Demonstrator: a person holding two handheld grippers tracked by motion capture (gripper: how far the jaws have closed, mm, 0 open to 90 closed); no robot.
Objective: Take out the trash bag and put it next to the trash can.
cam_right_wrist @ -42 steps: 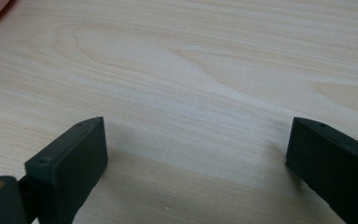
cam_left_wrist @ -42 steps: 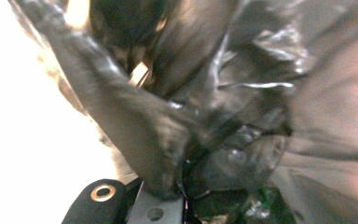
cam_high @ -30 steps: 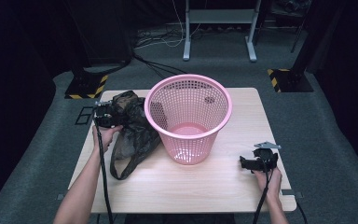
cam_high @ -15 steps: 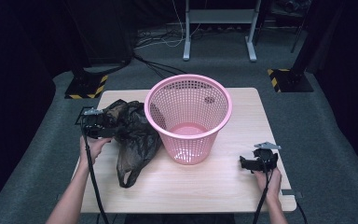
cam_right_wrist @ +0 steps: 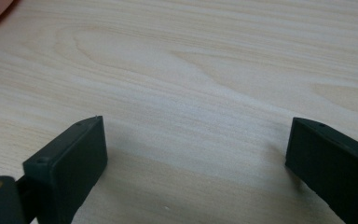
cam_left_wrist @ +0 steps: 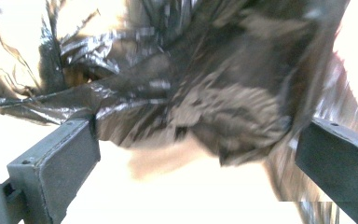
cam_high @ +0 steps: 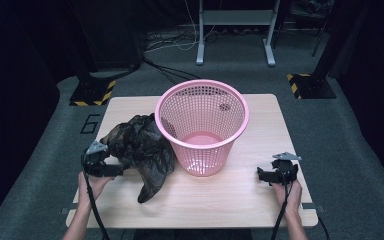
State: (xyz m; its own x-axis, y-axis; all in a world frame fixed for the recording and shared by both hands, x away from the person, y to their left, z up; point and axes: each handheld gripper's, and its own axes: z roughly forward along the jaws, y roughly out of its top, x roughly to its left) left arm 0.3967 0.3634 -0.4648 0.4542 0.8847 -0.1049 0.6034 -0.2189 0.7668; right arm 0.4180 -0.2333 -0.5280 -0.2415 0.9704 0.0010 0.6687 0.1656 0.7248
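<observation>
just beyond left gripper (cam_high: 114,170): black bag (cam_high: 142,147)

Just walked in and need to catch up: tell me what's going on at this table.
A person stands at a wooden table with a two-jaw gripper in each hand. The left gripper is at the near edge of a crumpled black plastic bag that lies beside a pink mesh basket; its jaws have just been opening and now stand wide, with bag folds in front of them but not pinched. The right gripper rests open on bare table at the right. The basket looks empty.
</observation>
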